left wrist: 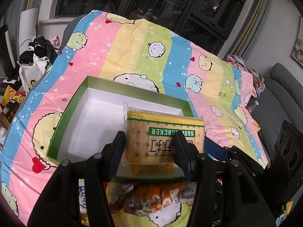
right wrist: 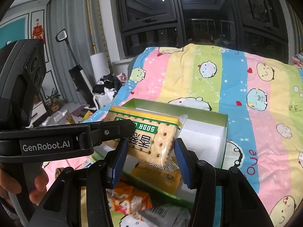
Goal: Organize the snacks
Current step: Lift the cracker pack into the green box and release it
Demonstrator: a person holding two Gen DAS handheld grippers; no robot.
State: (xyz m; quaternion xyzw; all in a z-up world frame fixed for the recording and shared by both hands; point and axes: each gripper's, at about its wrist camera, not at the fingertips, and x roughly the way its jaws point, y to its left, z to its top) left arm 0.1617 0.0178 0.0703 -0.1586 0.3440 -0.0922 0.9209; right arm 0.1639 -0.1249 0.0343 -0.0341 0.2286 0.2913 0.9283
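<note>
A: We have a pack of soda crackers (left wrist: pixel 151 132) clamped in our left gripper (left wrist: pixel 151 151), its blue pads pressing the pack's two sides.

B: Agreed. In the right wrist view that pack (right wrist: pixel 149 132) hangs tilted above the green box (right wrist: pixel 224 132), and the left gripper (right wrist: pixel 117 128) reaches in from the left edge, gripped by a hand (right wrist: pixel 22 181).

A: And our right gripper (right wrist: pixel 149 155)? The pack's near end sits between its pads (right wrist: pixel 181 157).

B: The wrapper touches them or nearly so, but we cannot tell whether they are pressing it.

A: The box (left wrist: pixel 62 117) lies open on the striped cartoon blanket (left wrist: pixel 132 43), white inside.

B: A yellow packet (right wrist: pixel 157 176) lies in the box under the crackers, and an orange snack bag (left wrist: pixel 151 196) lies on the blanket just outside the box's near wall.
</note>
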